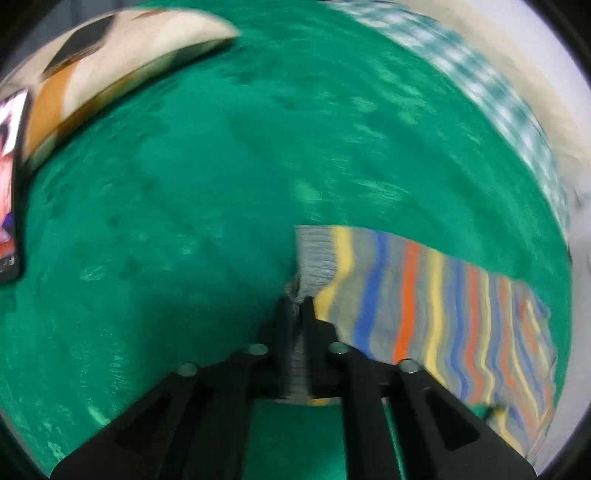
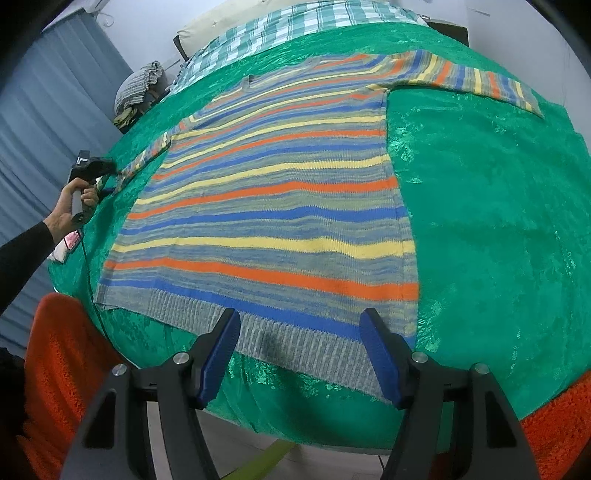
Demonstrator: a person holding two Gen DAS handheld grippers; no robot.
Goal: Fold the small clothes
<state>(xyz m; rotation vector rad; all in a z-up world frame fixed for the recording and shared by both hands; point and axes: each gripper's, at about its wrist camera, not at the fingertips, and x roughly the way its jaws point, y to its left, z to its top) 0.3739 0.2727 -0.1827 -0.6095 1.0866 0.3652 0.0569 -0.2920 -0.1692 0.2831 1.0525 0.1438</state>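
Note:
A striped knit sweater (image 2: 273, 206) in blue, orange, yellow and grey lies flat on the green cloth (image 2: 480, 206), sleeves spread to both sides. My left gripper (image 1: 298, 301) is shut on the grey ribbed cuff of the left sleeve (image 1: 406, 295), which runs off to the right in the blurred left wrist view. From the right wrist camera the left gripper (image 2: 110, 170) shows at the far left, held by a hand (image 2: 70, 206), at the sleeve's end. My right gripper (image 2: 299, 325) stands open over the sweater's grey hem (image 2: 295, 343), its blue pads (image 2: 380, 354) apart with nothing between them.
A patterned cushion (image 1: 122, 55) and a lit phone (image 1: 9, 184) lie at the left. A teal checked blanket (image 2: 280, 29) and a grey bundle (image 2: 138, 88) sit at the far edge. An orange fleece (image 2: 62, 369) lies below the near edge.

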